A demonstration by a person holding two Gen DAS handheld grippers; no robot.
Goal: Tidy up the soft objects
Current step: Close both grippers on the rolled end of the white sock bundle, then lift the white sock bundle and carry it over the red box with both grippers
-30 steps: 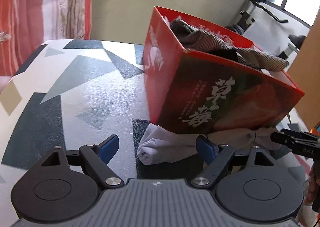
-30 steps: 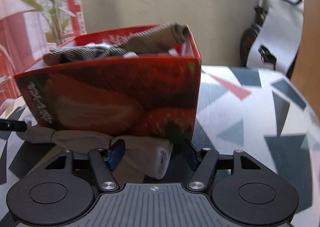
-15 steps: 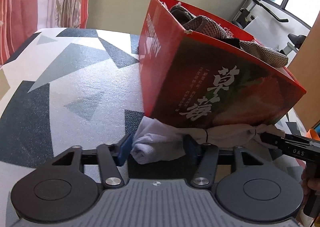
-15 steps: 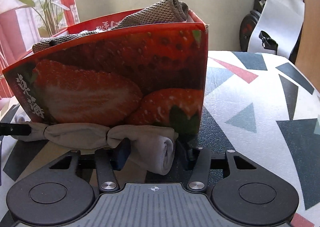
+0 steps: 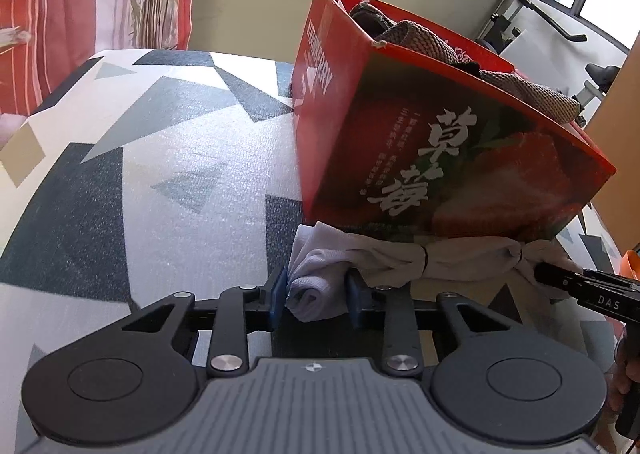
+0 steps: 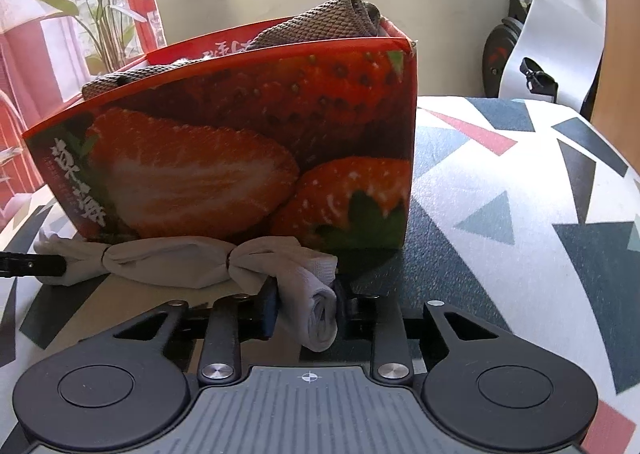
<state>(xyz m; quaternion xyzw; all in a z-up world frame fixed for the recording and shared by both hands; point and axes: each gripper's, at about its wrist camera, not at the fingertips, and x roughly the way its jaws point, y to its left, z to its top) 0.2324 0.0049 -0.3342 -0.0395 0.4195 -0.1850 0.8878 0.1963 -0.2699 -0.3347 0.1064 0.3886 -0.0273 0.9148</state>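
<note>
Left wrist view: patterned table [image 5: 168, 157], red box [image 5: 440, 157] showing white lettering, brown cloth [image 5: 424, 41] inside, pale tied cloth [image 5: 384, 262] along its base. Left gripper [image 5: 316, 300] closing, pinching one rolled end. Right wrist view only: strawberry picture on box [image 6: 240, 157], plant [image 6: 96, 5], right gripper [image 6: 306, 308] closing, pinching other end [image 6: 316, 302].
</note>
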